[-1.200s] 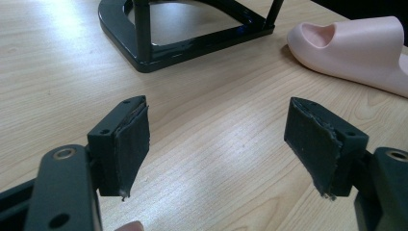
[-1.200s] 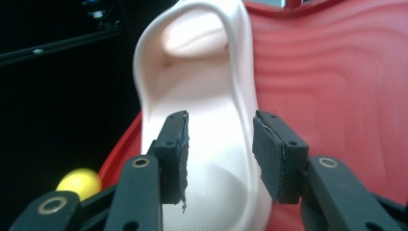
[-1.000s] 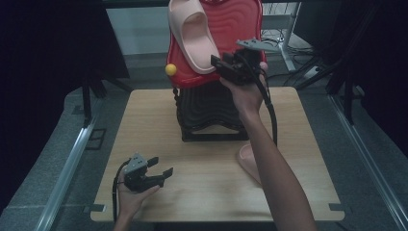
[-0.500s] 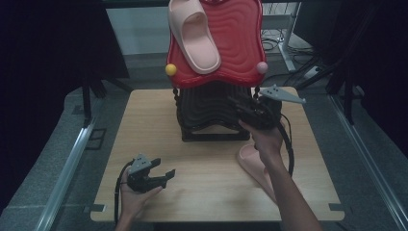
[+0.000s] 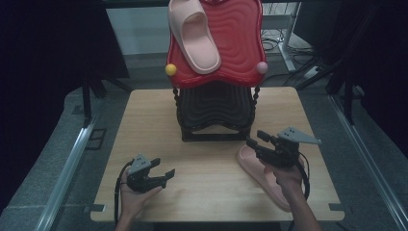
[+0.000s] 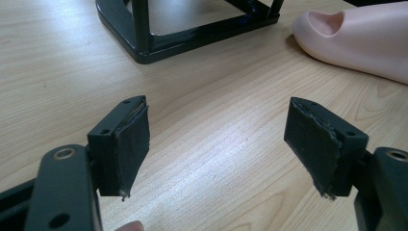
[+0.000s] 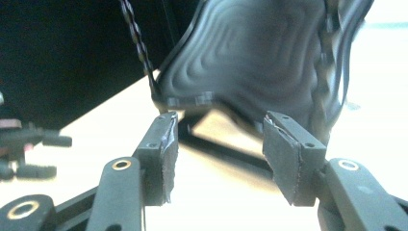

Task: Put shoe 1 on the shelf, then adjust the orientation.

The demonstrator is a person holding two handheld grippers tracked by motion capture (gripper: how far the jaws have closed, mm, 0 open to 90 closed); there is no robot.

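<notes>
My right claw [image 5: 262, 140] hangs released just above the pink slipper [image 5: 260, 171] lying on the worktop [image 5: 144, 125], my left claw [image 5: 161, 174] also released; it looks light, soft foam, so I'd pinch its side wall.

Left gripper [image 6: 216, 147]: jaws spread wide, nothing between them, held low over the wooden table [image 6: 207, 96]. Pad edges look frayed, apparently from wear. Far left: corner of a black glossy frame base [image 6: 159, 41] resting on the table. Far right: pink slipper [image 6: 356, 36] lying flat, toe end toward the frame.
</notes>
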